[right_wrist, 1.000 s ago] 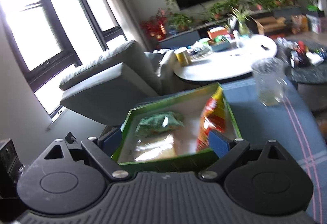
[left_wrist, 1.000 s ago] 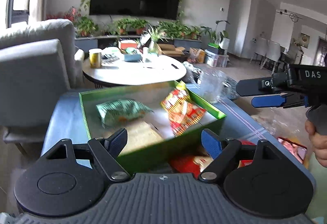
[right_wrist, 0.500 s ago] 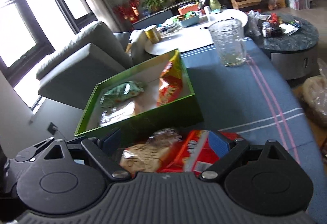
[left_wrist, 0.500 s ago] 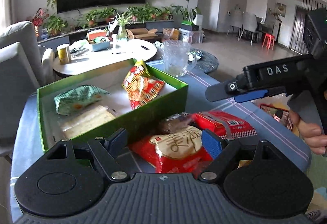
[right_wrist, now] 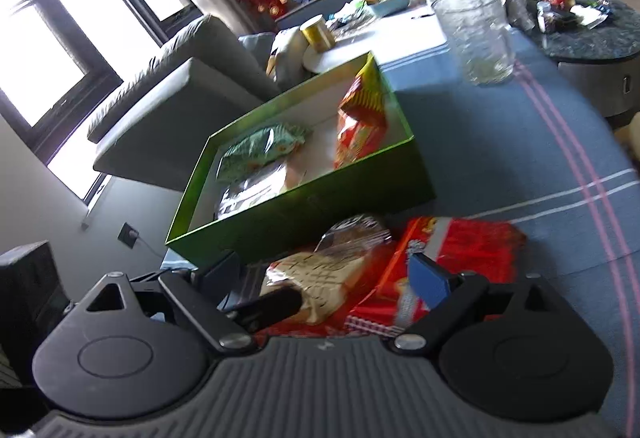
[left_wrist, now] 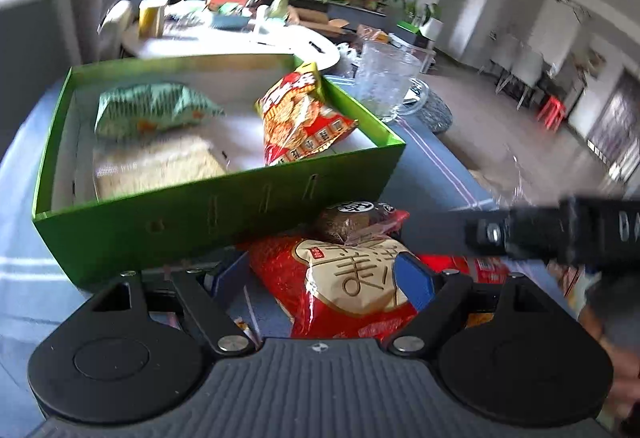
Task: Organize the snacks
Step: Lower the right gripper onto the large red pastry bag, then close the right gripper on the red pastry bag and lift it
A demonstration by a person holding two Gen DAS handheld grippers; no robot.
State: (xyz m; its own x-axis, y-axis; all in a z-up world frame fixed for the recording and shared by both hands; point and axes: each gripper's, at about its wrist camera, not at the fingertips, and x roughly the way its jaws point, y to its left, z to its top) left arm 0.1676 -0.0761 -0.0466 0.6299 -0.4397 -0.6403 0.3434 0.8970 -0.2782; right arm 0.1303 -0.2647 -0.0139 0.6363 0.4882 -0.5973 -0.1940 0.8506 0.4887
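Green box (left_wrist: 224, 214) holds three packets. Approx. three remain outside along its near wall, incl. red bag (left_wrist: 348, 286). Left gripper (left_wrist: 320, 274) & right gripper (right_wrist: 320, 274): fingers wide, nothing held.

Glass jug (right_wrist: 474, 38) on the blue cloth (right_wrist: 500, 142); grey armchair (right_wrist: 168, 110) beyond

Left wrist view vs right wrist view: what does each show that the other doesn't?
Left wrist only: the right tool reaching in from the side, and the dining chairs far back.
Right wrist only: the bright windows and a dark round side table.
Both: the green box holding three snack packs, the glass jug, and the red snack bags on the blue tablecloth.
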